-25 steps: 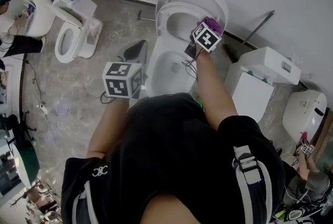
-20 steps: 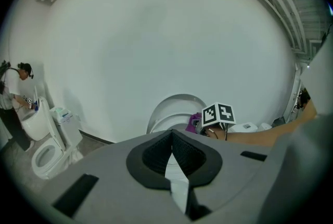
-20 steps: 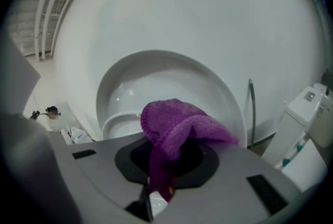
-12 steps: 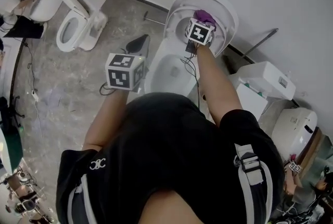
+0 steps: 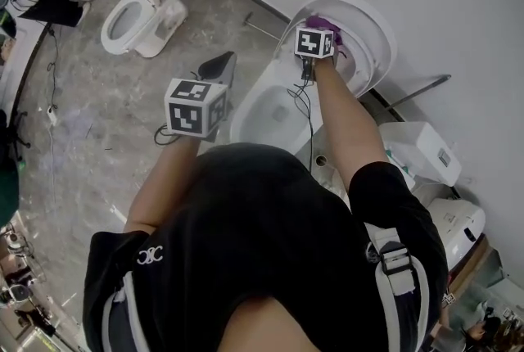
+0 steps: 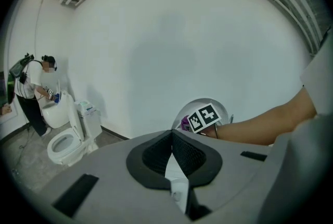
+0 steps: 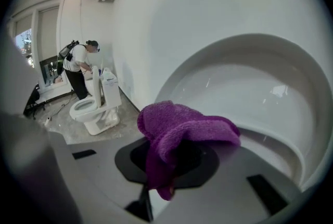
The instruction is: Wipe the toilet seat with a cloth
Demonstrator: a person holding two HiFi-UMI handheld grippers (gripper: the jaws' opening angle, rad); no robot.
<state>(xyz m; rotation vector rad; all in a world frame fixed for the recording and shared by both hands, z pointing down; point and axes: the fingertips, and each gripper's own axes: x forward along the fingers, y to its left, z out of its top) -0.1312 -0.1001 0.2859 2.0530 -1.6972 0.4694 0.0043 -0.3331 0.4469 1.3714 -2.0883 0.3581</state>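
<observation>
The white toilet point(image 5: 270, 109) stood with its lid point(image 5: 372, 23) raised. The left gripper point(image 6: 171, 139) hung off to its side over the floor point(image 5: 106, 97), jaws pressed together with nothing between them. The right gripper point(image 7: 169, 165) pointed at the raised lid, clamped on the purple cloth point(image 7: 182, 126), which was bunched just before the lid's inner face.

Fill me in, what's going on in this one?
A person stands over a white toilet with a gripper in each hand. The right gripper is shut on a purple cloth and holds it up at the raised lid; whether the cloth touches the lid is unclear. The left gripper is shut and empty, off to the left of the bowl.
</observation>
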